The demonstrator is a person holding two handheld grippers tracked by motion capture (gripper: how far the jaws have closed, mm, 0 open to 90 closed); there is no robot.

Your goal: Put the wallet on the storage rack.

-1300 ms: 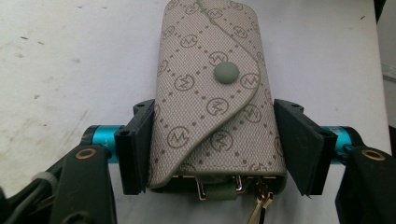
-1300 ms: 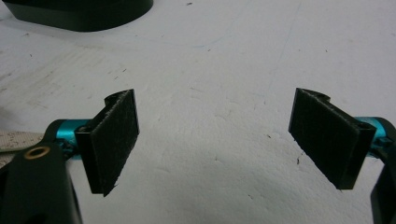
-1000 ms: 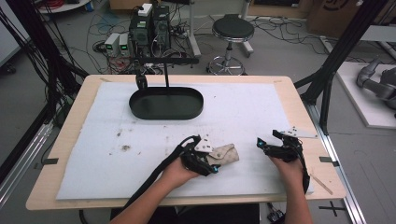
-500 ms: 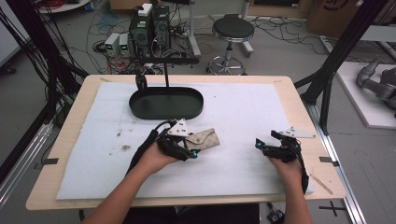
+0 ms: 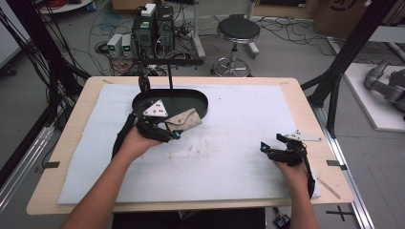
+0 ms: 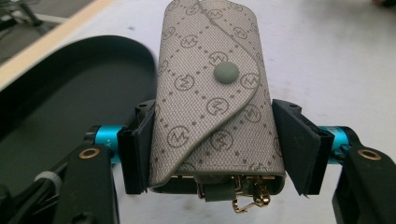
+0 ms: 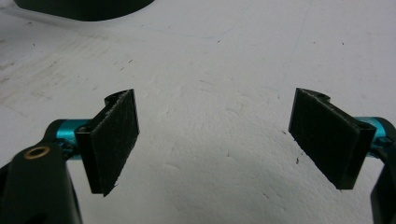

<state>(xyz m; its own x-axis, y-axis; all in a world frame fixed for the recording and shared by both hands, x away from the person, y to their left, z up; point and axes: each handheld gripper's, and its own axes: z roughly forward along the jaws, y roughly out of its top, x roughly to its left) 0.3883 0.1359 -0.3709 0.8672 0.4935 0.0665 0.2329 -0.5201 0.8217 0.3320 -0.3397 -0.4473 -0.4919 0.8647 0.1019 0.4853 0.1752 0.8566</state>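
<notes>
While our left forearm reaches forward and slightly inward from the bottom of the high view, the left gripper (image 5: pixel 157 126) hovers at the near rim of the black oval tray (image 5: pixel 200 102), its grey three-cornered plate facing up. We see its jaws partly closed, pressing from both sides on the beige monogram-patterned fabric key pouch (image 6: pixel 212 100), which is lifted off the white foam mat (image 5: pixel 229 162). In the left gripper view the pouch stands between the two pads, snap flap buttoned, with brass key hooks hanging at its lower edge; its far end points toward the tray and overlaps the tray's near edge in the high view.

Our right forearm lies along the right side of the tabletop (image 5: pixel 296 86), with the right gripper (image 5: pixel 274 150) low over the mat and pointing left. Its jaws stand wide apart with nothing between them.

Count: two grippers, one pouch, one tray, one mat. One round black stool (image 5: pixel 238 29) stands on the floor beyond the tabletop.

Compared with a second ago, the left gripper has carried the pouch from the near middle of the mat forward and to the left, up to the tray. The grip is unchanged. The right gripper has kept its place.
</notes>
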